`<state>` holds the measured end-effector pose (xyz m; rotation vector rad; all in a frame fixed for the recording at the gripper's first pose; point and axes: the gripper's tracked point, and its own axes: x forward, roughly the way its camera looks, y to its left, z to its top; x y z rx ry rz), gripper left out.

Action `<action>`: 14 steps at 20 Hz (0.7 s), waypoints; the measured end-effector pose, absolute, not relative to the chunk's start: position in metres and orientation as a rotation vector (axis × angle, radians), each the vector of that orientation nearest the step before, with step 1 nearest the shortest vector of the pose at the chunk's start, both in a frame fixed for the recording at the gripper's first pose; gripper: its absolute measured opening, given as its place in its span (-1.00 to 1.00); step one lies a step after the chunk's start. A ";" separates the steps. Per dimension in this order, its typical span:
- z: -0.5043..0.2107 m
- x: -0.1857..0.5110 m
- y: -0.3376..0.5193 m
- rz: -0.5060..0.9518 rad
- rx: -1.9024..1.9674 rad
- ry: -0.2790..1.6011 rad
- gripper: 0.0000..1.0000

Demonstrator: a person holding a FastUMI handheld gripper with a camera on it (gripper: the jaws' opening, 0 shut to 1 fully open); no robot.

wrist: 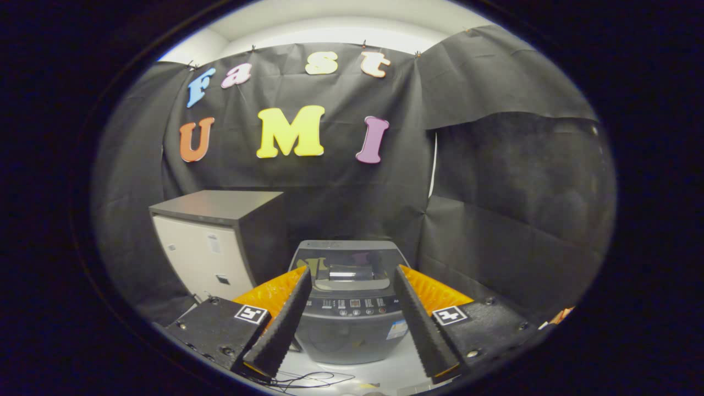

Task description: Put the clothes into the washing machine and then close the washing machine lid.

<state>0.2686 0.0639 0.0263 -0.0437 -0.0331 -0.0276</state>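
Washing machine [350,300] lid down, clothes unseen; gripper [350,275] jaws apart

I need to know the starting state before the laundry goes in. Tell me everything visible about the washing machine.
The grey top-loading washing machine stands on the pale floor against the black cloth wall, beside a grey-and-white cabinet. Its dark, glossy lid lies flat and shut, with a handle recess at the front. Below runs a control panel of buttons. It sits beyond the open fingers of the gripper, which hold nothing.

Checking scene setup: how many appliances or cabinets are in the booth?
2. The washing machine, lid down, sits beyond the open gripper, framed between its fingers. The cabinet stands beside it, against the booth wall. Others may be hidden.
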 end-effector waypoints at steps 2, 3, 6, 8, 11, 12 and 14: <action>0.026 0.221 0.063 -0.036 -0.027 -0.045 1.00; 0.023 0.197 0.062 -0.038 -0.021 -0.039 1.00; 0.012 0.140 0.062 -0.035 -0.005 -0.034 1.00; 0.002 0.108 0.067 -0.014 -0.009 -0.023 1.00; -0.002 0.073 0.073 0.021 -0.003 -0.039 1.00; -0.003 0.067 0.073 0.016 -0.004 -0.040 1.00; -0.004 0.057 0.074 0.016 -0.001 -0.047 1.00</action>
